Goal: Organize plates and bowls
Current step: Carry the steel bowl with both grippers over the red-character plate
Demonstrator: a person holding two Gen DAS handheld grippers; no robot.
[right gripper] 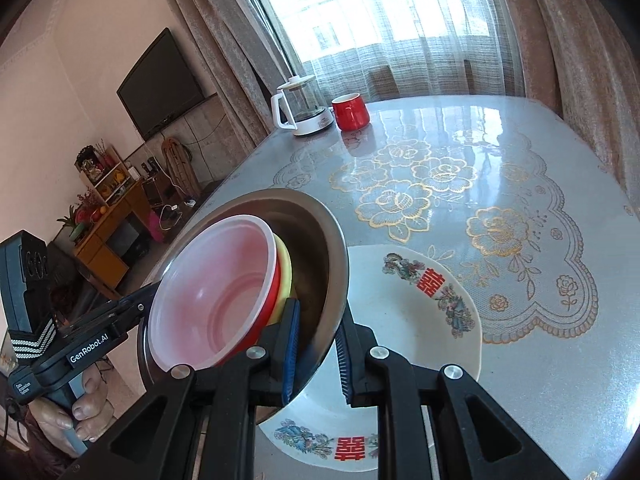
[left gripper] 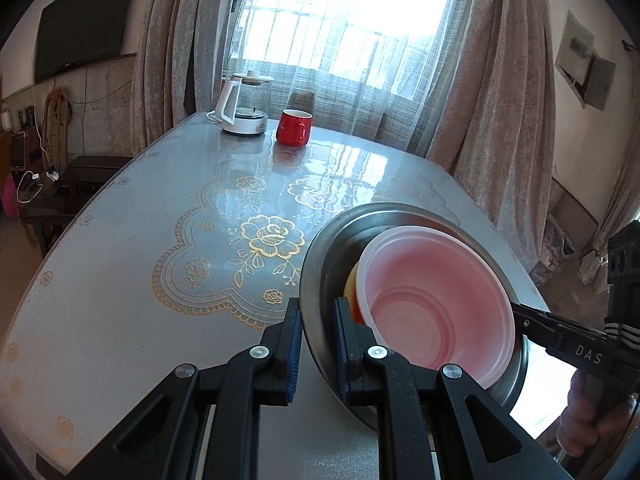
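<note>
One round steel basin tilted, rim clamped by left gripper and right gripper, three nested plastic bowls inside, one floral white ceramic plate beneath, near table's front edge.

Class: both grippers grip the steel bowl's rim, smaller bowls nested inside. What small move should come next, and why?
Probably lower the steel bowl onto the white plate. The left gripper and right gripper hold it tilted above the plate, with the pink bowl and yellow bowl nested inside.
</note>
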